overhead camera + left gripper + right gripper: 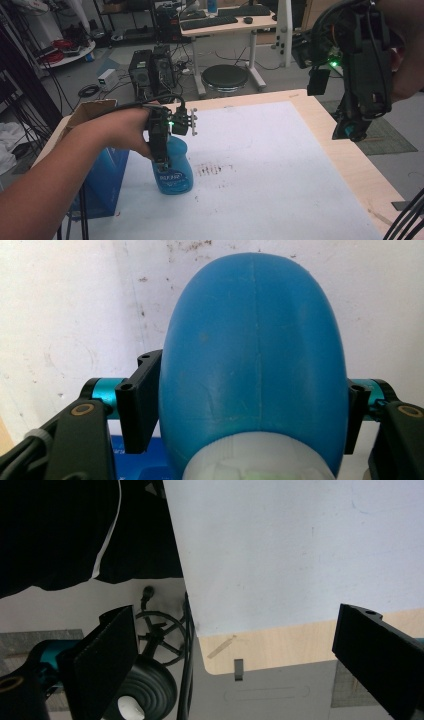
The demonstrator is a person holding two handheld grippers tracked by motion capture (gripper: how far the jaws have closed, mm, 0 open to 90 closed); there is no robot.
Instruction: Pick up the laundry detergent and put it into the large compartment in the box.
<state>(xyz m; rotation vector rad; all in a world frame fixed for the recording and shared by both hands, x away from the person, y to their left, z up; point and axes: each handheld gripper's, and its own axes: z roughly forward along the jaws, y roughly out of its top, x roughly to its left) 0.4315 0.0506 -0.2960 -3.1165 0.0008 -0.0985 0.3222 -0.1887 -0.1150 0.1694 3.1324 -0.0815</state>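
Bottle (173,167) was the main thing here, a blue plastic one standing upright on the white sheet (280,170) that covered the table (345,150), over on the left side. Its label was mostly behind the left gripper (160,150), so I could only catch a few white letters and couldn't read them properly. In the left gripper view the bottle (252,355) bulged right up at the camera, with a pale cap or collar cut off at the bottom edge. The black fingers (140,400) were clamped on either side of it, pressed against the plastic. Couldn't tell whether there was any liquid inside.

The right gripper (350,127) hung in the air above the table's right edge, well apart from the bottle, partly cut off at the top of the high view. In its own view the fingers (105,655) stood wide apart with nothing between them.

A blue box (107,177) sat just left of the bottle, half hidden by the person's forearm. A dark smudge (212,170) marked the sheet right of the bottle.
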